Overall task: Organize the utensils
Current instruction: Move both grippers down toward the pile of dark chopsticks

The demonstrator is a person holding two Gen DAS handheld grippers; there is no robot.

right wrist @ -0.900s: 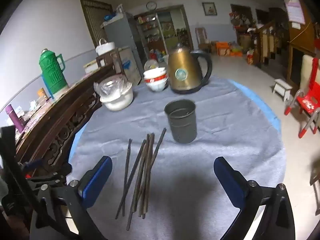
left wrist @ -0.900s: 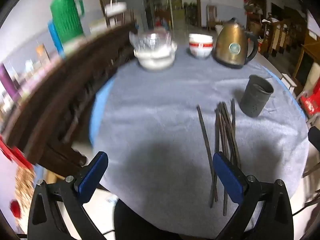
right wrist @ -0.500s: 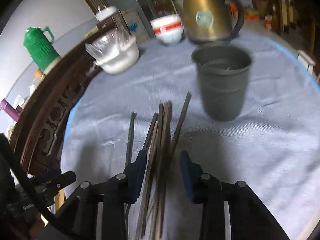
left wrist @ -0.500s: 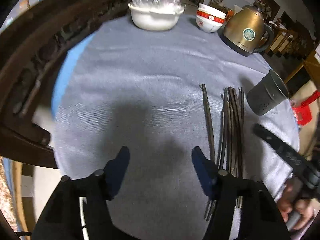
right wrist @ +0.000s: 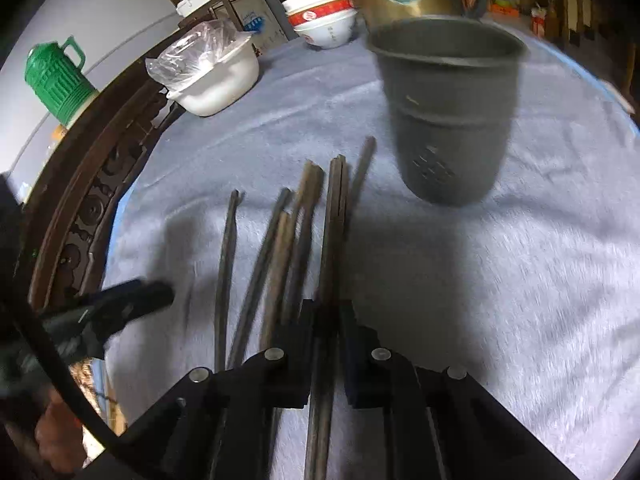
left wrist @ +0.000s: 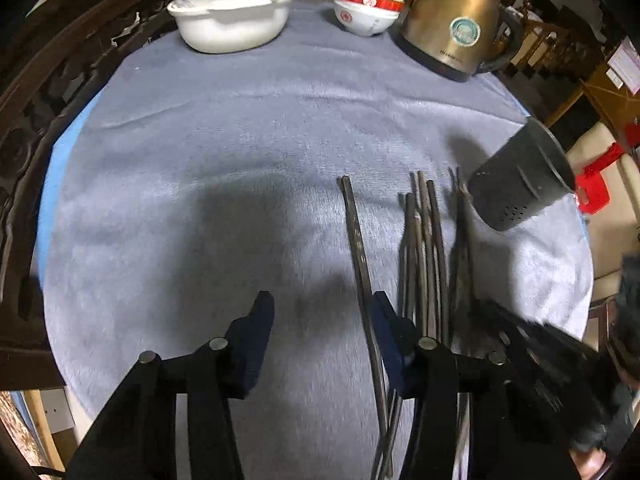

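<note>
Gripping two chopsticks (right wrist: 334,240): right tongs (right wrist: 326,320); one holder (right wrist: 448,120) nearby.

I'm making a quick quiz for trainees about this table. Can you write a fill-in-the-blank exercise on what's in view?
1. The right hand-held gripper is shut on a pair of ____.
2. The dark holder beside the chopsticks stands ____.
3. The white pot is covered with clear ____.
4. The kettle is ____ in colour.

Missing words: chopsticks; upright; plastic; gold
</note>
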